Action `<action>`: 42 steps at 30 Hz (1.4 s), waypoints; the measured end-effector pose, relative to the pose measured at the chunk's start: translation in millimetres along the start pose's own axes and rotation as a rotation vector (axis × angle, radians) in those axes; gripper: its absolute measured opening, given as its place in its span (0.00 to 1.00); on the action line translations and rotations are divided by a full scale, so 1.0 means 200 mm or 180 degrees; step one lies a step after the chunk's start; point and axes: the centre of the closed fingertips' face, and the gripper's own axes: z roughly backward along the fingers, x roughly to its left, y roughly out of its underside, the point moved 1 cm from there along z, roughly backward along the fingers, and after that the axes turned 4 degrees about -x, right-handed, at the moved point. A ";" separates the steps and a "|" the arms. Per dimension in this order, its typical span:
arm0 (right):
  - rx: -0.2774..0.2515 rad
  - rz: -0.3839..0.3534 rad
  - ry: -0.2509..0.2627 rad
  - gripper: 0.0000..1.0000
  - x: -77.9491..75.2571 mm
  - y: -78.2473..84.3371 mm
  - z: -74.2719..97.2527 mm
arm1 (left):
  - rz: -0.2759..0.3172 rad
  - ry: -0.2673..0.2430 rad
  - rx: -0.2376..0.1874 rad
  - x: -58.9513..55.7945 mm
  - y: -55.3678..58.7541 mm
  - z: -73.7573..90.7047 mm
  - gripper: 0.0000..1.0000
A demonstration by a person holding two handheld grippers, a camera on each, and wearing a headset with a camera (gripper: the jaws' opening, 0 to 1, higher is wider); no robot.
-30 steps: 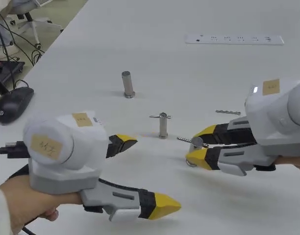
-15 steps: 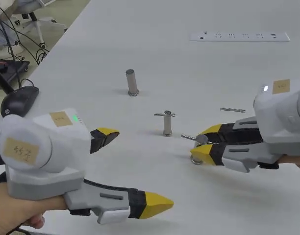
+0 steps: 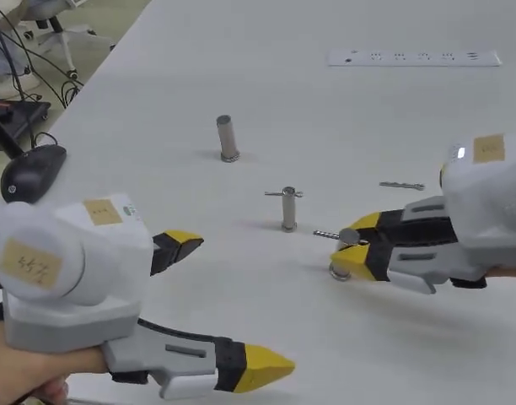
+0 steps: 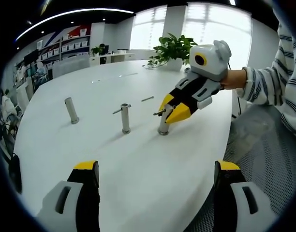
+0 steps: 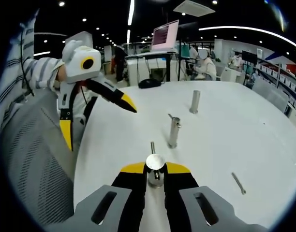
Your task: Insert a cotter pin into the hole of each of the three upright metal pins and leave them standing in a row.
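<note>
Across the white table (image 3: pixel 241 67) the left tool (image 3: pixel 241 304) has drawn back toward the near left, jaws wide apart and empty, while the right tool (image 3: pixel 349 249) grips the nearest metal pin (image 5: pixel 155 164), cotter pin (image 5: pixel 152 146) through it, in line with the cottered middle pin (image 3: pixel 288 211) and bare far pin (image 3: pixel 227 139), a loose cotter pin (image 3: pixel 401 185) lying far right.

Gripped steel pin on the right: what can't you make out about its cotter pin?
Head view: right gripper jaws cover the short steel pin's shaft, hiding its hole.
Right gripper view: the pin's round cap hides how far the thin wire cotter pin goes through.
Left gripper view: joint too small.
</note>
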 end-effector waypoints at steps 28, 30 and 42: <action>-0.0018 0.0292 -0.0341 0.13 -0.33 0.00 0.08 | 0.0102 -0.0076 0.0000 0.02 0.00 0.03 0.99; -0.0006 0.0291 -0.0379 0.13 -0.32 0.01 0.07 | 0.0123 -0.0059 0.0011 0.01 0.00 0.03 0.99; -0.0024 0.0309 -0.0476 0.13 -0.33 0.04 0.07 | 0.0139 -0.0053 0.0039 0.00 0.01 0.03 0.99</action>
